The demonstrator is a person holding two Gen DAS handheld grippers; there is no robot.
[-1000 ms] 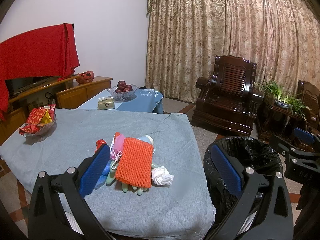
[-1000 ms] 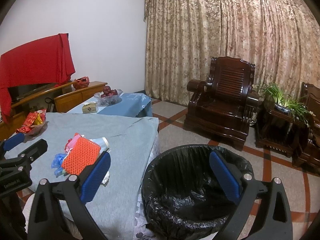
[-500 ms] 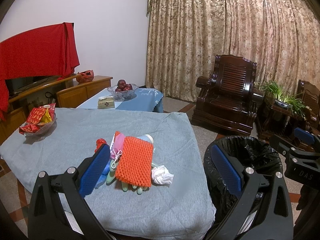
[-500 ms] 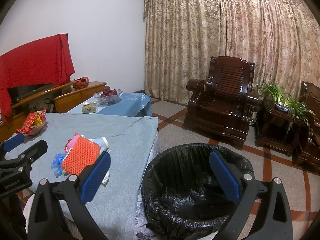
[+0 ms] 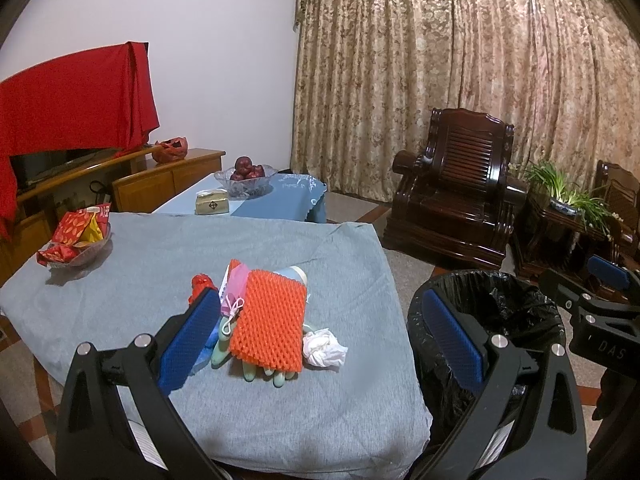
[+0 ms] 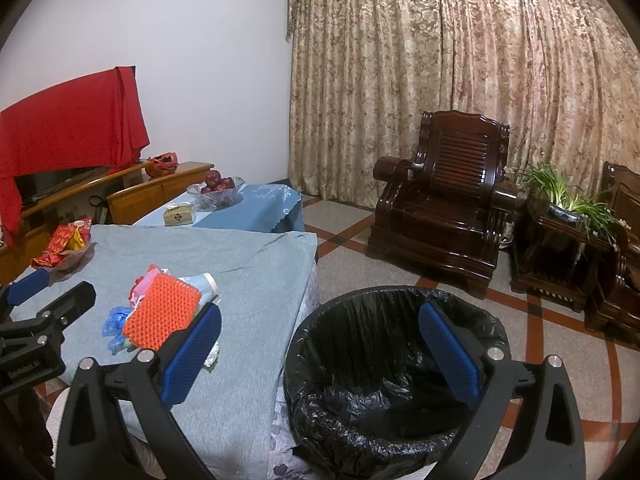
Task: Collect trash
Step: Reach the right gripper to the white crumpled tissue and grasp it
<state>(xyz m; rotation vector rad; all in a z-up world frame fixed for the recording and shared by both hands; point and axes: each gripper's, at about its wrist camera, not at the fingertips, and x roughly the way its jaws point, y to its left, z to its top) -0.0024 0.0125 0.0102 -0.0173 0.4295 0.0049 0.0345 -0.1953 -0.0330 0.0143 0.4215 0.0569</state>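
Hovering above the near edge of the counter [image 5: 120, 280], the left gripper [image 5: 320, 336] has its jaws spread wide and empty. Between those jaws lies the trash pile: an orange foam net [image 5: 270, 320] on top, a green glove [image 5: 260, 374] under it with fingers pointing toward the jaws, a white paper wad [image 5: 323, 349] touching the net's right side, a pink pouch [image 5: 234, 294] and a red scrap [image 5: 199, 283] just beyond the left jaw, and a pale cup [image 5: 294, 274] at the pile's far end. A blue bag [image 6: 116, 318] shows at the pile's left in the right wrist view; the left jaw hides most of it in the other.

The right gripper [image 6: 320, 352] is likewise released, holding nothing. The bin [image 6: 396, 360], lined in black plastic, sits on the floor between its jaws, just right of the counter. The pile lies beyond its left jaw.

Farther off, beyond the left jaws, a snack bowl [image 5: 76, 236] rests on the counter. An armchair [image 5: 460, 192] stands beyond the bin.
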